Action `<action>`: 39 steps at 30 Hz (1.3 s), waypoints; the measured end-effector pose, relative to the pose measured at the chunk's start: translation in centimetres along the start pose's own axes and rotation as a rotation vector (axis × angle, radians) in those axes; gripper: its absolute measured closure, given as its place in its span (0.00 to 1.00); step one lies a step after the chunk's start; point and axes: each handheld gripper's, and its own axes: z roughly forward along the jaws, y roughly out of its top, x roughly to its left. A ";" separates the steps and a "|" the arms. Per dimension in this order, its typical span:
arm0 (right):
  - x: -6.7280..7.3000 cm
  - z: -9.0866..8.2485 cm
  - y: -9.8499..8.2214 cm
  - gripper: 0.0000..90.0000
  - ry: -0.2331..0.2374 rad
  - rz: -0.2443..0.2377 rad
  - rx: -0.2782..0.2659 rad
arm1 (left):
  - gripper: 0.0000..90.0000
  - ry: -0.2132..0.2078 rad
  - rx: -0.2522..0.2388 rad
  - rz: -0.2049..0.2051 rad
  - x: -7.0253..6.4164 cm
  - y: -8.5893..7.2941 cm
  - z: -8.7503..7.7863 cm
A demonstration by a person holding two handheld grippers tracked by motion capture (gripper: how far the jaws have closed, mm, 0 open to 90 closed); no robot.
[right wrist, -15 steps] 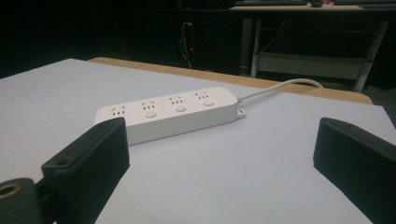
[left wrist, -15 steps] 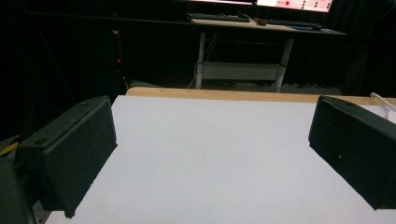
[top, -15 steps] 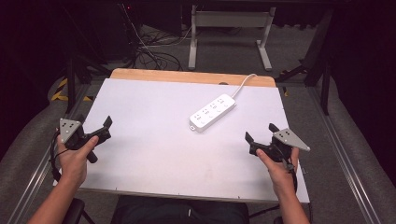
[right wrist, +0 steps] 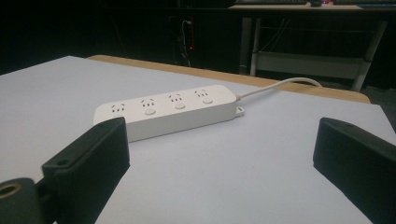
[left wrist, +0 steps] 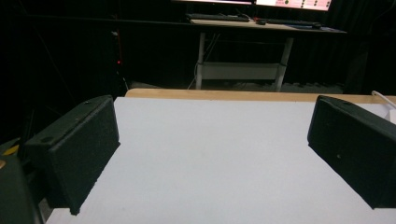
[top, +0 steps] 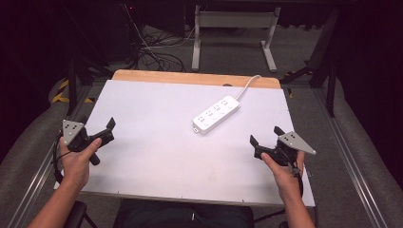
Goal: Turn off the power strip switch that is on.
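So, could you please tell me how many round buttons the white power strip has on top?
4, in a row along the white plastic power strip, one below each socket group, running from its free end to the cable end.

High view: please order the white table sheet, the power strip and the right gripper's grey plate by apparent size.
1. white table sheet
2. power strip
3. grey plate on the right gripper
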 end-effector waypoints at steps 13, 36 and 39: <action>0.1 -0.1 0.1 0.05 0.008 -0.006 -0.008 | 0.04 -0.003 0.003 0.007 0.0 0.0 0.0; 0.3 0.0 0.4 0.68 0.034 -0.028 -0.001 | 0.04 -0.006 0.001 0.016 0.2 0.0 -0.1; 0.3 -0.1 0.5 0.74 0.035 -0.028 0.005 | 0.04 -0.003 0.001 0.011 0.2 0.0 -0.1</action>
